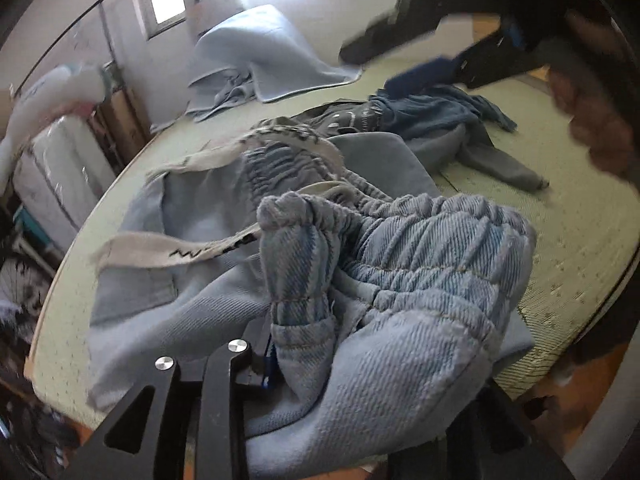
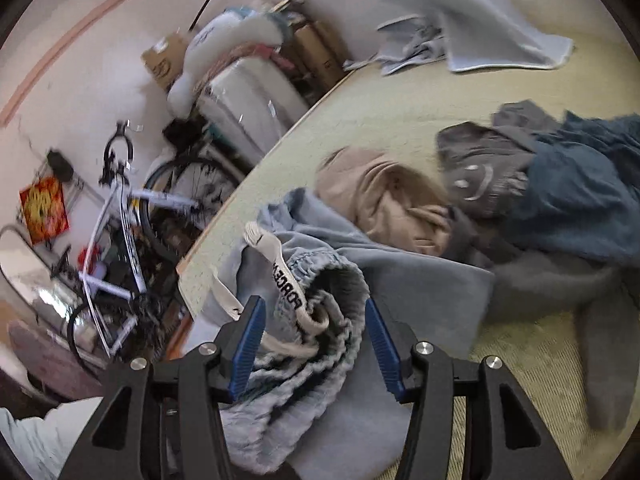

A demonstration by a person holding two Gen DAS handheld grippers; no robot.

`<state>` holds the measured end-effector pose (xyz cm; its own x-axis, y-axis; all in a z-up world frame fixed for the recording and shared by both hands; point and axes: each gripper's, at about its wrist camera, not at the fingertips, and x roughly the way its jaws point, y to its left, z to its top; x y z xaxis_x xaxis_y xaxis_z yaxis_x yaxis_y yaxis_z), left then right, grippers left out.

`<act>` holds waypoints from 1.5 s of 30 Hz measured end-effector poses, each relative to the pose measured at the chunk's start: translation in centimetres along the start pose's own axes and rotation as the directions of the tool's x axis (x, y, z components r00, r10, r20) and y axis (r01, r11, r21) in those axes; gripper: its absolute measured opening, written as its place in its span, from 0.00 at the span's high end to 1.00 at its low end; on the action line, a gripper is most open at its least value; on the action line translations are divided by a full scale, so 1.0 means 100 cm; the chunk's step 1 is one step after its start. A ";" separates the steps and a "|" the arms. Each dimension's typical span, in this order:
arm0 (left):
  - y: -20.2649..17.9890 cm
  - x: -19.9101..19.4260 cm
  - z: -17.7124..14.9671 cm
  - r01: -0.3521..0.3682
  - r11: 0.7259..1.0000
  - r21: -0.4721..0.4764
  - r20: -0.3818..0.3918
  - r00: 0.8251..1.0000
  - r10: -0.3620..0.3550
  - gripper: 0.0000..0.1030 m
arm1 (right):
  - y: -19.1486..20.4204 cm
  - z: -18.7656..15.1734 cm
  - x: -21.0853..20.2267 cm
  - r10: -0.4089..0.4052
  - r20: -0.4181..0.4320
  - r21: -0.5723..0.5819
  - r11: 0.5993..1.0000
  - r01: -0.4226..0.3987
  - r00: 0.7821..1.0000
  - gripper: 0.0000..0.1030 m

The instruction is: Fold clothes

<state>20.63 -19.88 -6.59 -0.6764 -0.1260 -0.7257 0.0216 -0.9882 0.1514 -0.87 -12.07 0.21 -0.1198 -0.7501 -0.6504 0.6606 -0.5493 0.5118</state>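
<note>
Light blue sweatpants (image 1: pixel 400 360) lie crumpled on the pale green mat (image 1: pixel 560 220). Their gathered waistband (image 1: pixel 420 248) is bunched up, and a white drawstring (image 1: pixel 160 256) with black lettering trails to the left. The cloth drapes over my left gripper (image 1: pixel 312 360). Only one black finger (image 1: pixel 236 364) and a sliver of blue pad show, so its jaws are hidden. In the left wrist view, my right gripper (image 1: pixel 460 60) is a blur in the air at upper right. My right gripper (image 2: pixel 316 332) is open above the waistband (image 2: pixel 320 344) and drawstring (image 2: pixel 288 276), its pads clear of the cloth.
A tan garment (image 2: pixel 384 196), a grey one with a smiley face (image 2: pixel 476 176) and a dark blue one (image 2: pixel 580 184) are piled behind the sweatpants. A light blue blanket (image 2: pixel 480 12) lies at the far end. Beyond the mat's left edge stand a bicycle (image 2: pixel 120 216) and boxes.
</note>
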 end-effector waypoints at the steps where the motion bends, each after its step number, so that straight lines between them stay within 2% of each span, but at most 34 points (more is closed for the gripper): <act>1: 0.001 -0.003 -0.002 0.001 1.000 -0.015 -0.005 1.000 -0.001 0.68 | 0.001 0.001 0.009 0.000 -0.015 -0.007 1.000 0.000 1.000 0.45; 5: 0.005 -0.009 -0.007 0.004 0.999 -0.046 -0.028 1.000 -0.005 0.67 | -0.001 0.003 0.038 0.045 -0.073 0.022 0.999 -0.044 0.996 0.45; 8: -0.001 -0.005 -0.007 -0.009 1.000 -0.025 -0.041 0.999 0.008 0.67 | -0.003 0.003 0.054 0.109 -0.099 0.071 0.992 -0.103 0.989 0.45; 12: -0.006 -0.002 -0.006 -0.023 1.000 -0.011 -0.032 0.999 0.023 0.67 | -0.011 0.008 0.081 0.074 -0.143 0.117 0.992 -0.057 0.987 0.46; 14: -0.007 -0.001 -0.005 -0.029 1.000 -0.012 -0.023 0.999 0.028 0.67 | -0.019 0.012 0.098 0.100 -0.169 0.162 0.984 -0.072 0.981 0.47; 15: -0.008 0.000 -0.004 -0.034 0.999 -0.010 -0.019 0.999 0.033 0.67 | -0.022 0.013 0.106 0.114 -0.177 0.178 0.981 -0.082 0.978 0.53; 17: -0.011 0.002 -0.003 -0.051 0.999 0.001 -0.004 0.999 0.051 0.67 | -0.027 0.015 0.121 0.140 -0.191 0.207 0.973 -0.099 0.972 0.74; 20: -0.021 -0.002 0.000 -0.097 0.994 0.040 0.071 0.993 0.094 0.70 | -0.012 0.027 0.116 0.092 -0.151 0.114 0.991 -0.075 0.984 0.82; 23: -0.041 -0.013 0.001 -0.214 0.969 0.123 0.214 0.959 0.185 0.72 | 0.002 0.038 0.076 0.086 -0.042 0.036 0.996 -0.085 0.995 0.83; 24: -0.048 -0.010 -0.001 -0.221 0.963 0.157 0.223 0.957 0.183 0.72 | 0.003 0.041 0.060 0.087 -0.006 0.018 0.996 -0.087 0.996 0.84; 25: -0.055 -0.003 -0.004 -0.218 0.956 0.198 0.202 0.963 0.178 0.71 | 0.005 0.040 0.049 0.073 0.015 -0.008 0.997 -0.073 0.997 0.84; 26: -0.062 0.011 -0.008 -0.196 0.949 0.246 0.132 0.977 0.167 0.67 | 0.005 0.039 0.041 0.057 0.030 -0.035 0.998 -0.056 0.998 0.84; 28: -0.074 0.035 -0.016 -0.151 0.933 0.327 0.012 0.988 0.156 0.66 | -0.006 0.031 0.054 -0.007 -0.031 -0.056 0.998 0.005 0.999 0.84; 30: -0.078 0.035 -0.019 -0.140 0.927 0.348 -0.007 0.988 0.152 0.66 | -0.026 0.019 0.074 -0.054 -0.107 -0.044 0.998 0.049 0.993 0.86; 31: -0.073 0.030 -0.016 -0.126 0.937 0.326 -0.005 0.991 0.135 0.61 | -0.035 0.018 0.074 -0.029 -0.103 -0.009 1.000 0.029 0.994 0.85; 32: -0.067 0.025 -0.014 -0.100 0.951 0.294 -0.008 0.994 0.107 0.56 | -0.044 0.018 0.074 -0.005 -0.098 0.026 1.000 0.008 0.995 0.80; 34: -0.054 0.016 -0.011 -0.043 0.974 0.224 -0.012 0.999 0.047 0.52 | -0.057 0.019 0.071 0.025 -0.093 0.084 0.996 -0.017 0.995 0.71; 35: -0.050 0.012 -0.010 -0.033 0.978 0.204 -0.002 0.999 0.034 0.52 | -0.061 0.021 0.069 0.031 -0.091 0.107 0.994 -0.021 0.995 0.61; 37: -0.041 0.005 -0.008 -0.025 0.985 0.173 0.022 1.000 0.021 0.52 | -0.065 0.024 0.056 0.013 -0.074 0.122 0.993 -0.004 0.997 0.54; 38: -0.040 0.002 -0.006 -0.018 0.986 0.166 0.033 0.999 0.013 0.52 | -0.067 0.025 0.049 0.004 -0.066 0.130 0.992 0.005 0.998 0.46; 42: -0.044 -0.011 -0.007 -0.004 0.986 0.167 0.066 0.998 -0.008 0.52 | -0.068 0.022 0.016 -0.035 -0.020 0.126 0.991 0.037 0.999 0.44; 45: -0.046 -0.016 -0.009 -0.007 0.980 0.198 0.065 0.998 -0.006 0.52 | -0.065 0.012 -0.007 -0.028 -0.007 0.113 0.993 0.028 1.000 0.44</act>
<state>22.24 -15.21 -6.75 -0.7232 -0.1137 -0.6813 -0.1198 -0.9508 0.2858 -6.01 -8.41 -2.01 -0.1327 -0.7321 -0.6682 0.5689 -0.6083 0.5535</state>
